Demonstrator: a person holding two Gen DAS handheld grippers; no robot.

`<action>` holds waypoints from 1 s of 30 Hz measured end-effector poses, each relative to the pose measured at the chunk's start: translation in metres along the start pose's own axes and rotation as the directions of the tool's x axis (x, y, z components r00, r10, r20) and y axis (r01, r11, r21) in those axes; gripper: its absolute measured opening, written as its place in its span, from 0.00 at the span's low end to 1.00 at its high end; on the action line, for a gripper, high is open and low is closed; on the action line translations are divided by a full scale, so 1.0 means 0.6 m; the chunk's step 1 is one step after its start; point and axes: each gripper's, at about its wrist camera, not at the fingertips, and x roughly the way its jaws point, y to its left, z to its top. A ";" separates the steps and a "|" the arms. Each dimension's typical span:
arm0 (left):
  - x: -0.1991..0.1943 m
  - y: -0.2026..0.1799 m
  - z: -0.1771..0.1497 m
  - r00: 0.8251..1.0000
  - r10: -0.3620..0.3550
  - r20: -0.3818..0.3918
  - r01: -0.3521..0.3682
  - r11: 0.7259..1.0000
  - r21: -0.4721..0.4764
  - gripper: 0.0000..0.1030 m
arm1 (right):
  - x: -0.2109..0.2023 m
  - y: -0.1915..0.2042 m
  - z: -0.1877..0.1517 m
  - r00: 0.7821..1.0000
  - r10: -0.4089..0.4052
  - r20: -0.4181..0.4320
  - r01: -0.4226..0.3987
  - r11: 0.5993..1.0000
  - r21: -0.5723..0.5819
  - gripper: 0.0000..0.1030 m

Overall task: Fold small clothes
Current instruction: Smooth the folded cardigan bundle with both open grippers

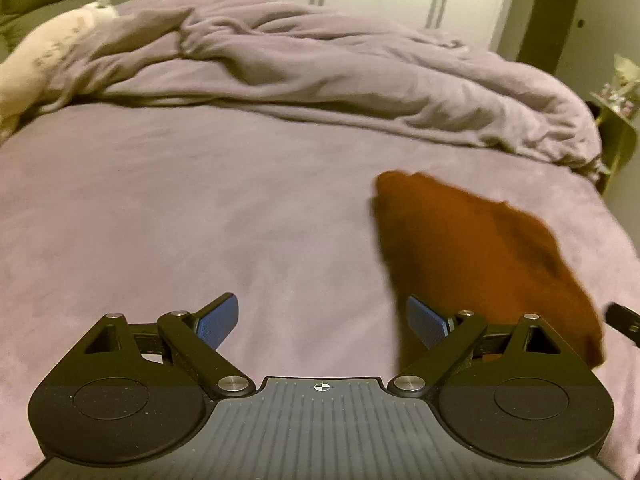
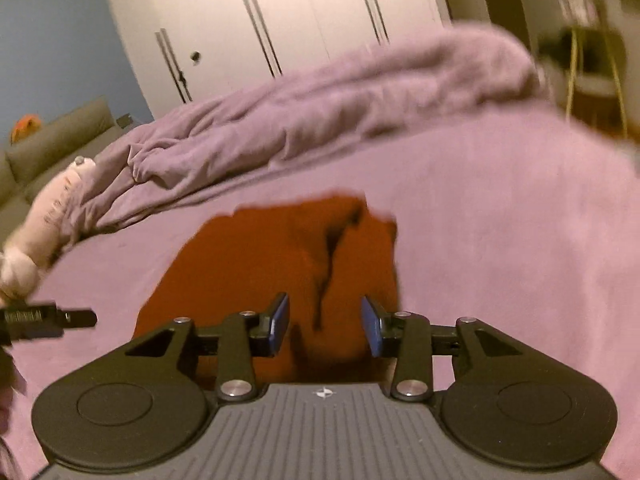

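Note:
A small rust-brown garment (image 1: pixel 480 248) lies flat on the purple bed sheet (image 1: pixel 200 220), to the right in the left wrist view. My left gripper (image 1: pixel 322 322) is open and empty, just left of the garment's near edge. In the right wrist view the garment (image 2: pixel 260 264) lies straight ahead with a dark crease down its middle. My right gripper (image 2: pixel 325 326) is open and empty, hovering over the garment's near edge. The tip of the other gripper (image 2: pixel 48 320) shows at the left.
A crumpled purple duvet (image 1: pixel 320 68) lies across the far half of the bed. A pale soft toy (image 1: pixel 48 56) lies at the far left. White wardrobe doors (image 2: pixel 280 20) stand behind. A side table (image 1: pixel 616 128) stands at the bed's right edge.

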 end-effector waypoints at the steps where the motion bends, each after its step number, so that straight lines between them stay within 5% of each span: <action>1: 0.010 -0.012 0.008 1.000 -0.019 0.001 0.019 1.000 -0.001 0.92 | 0.009 0.009 0.011 1.000 0.003 0.013 -0.002 1.000 -0.019 0.37; 6: 0.078 -0.064 0.015 0.997 -0.027 -0.077 0.030 0.999 0.032 0.93 | 0.108 0.056 0.044 1.000 -0.007 0.006 0.007 0.983 -0.183 0.36; 11: 0.100 -0.081 -0.007 0.999 0.023 -0.046 -0.018 0.994 0.110 0.98 | 0.184 0.055 0.014 0.991 -0.112 -0.078 0.080 0.940 -0.331 0.32; 14: 0.108 -0.085 -0.016 0.999 0.016 -0.036 -0.012 0.991 0.132 0.99 | 0.194 0.042 -0.015 0.990 -0.135 -0.024 0.114 0.908 -0.403 0.32; 21: 0.093 -0.081 -0.020 0.999 0.033 -0.021 -0.030 0.990 0.141 1.00 | 0.173 0.037 -0.001 0.988 -0.144 -0.050 0.123 0.950 -0.288 0.38; 30: 0.045 -0.046 -0.019 0.998 0.066 -0.019 -0.065 0.995 0.073 0.99 | 0.113 0.083 0.012 0.999 -0.041 -0.036 0.030 0.967 -0.252 0.38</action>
